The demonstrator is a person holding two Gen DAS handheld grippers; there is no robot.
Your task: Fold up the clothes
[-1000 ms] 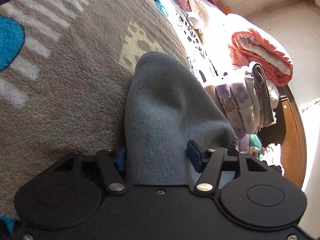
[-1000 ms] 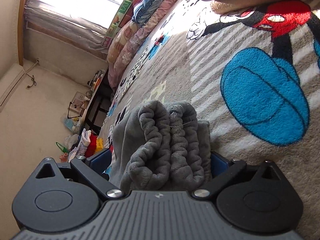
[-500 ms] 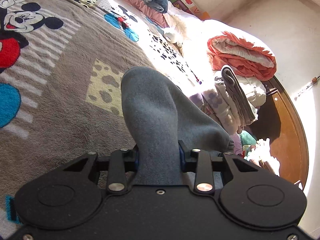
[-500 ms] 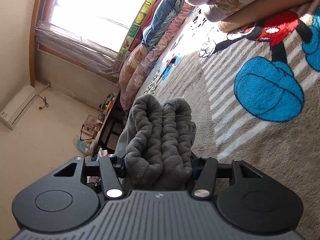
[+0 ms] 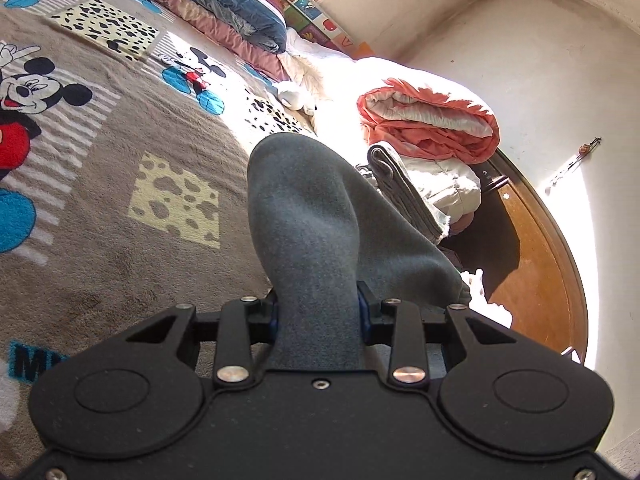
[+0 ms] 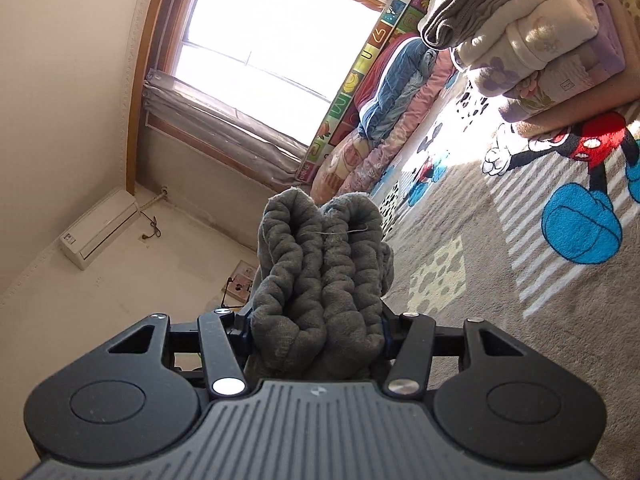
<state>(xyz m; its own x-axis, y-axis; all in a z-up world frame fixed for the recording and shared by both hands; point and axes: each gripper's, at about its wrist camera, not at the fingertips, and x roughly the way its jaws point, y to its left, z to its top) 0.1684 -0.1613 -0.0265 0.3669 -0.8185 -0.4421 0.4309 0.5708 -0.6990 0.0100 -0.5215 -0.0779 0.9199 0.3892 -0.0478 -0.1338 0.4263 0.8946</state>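
A grey fleece garment [image 5: 312, 232] rises between the fingers of my left gripper [image 5: 318, 316], which is shut on a smooth fold of it above the Mickey Mouse blanket [image 5: 100, 208]. My right gripper [image 6: 318, 332] is shut on the same garment's bunched, ribbed edge [image 6: 320, 272], held up off the blanket [image 6: 520, 300]. The rest of the garment hangs below and is hidden by the gripper bodies.
A stack of folded clothes [image 5: 404, 184] lies under an orange-and-white quilt [image 5: 432, 120] by the wooden bed end [image 5: 552, 264]; the stack also shows in the right wrist view [image 6: 540, 40]. Rolled bedding [image 6: 384, 120] lines the wall below the window [image 6: 272, 48].
Both grippers closed on the grey garment and lifted it off the blanket. Both views have tilted upward, showing more of the room.
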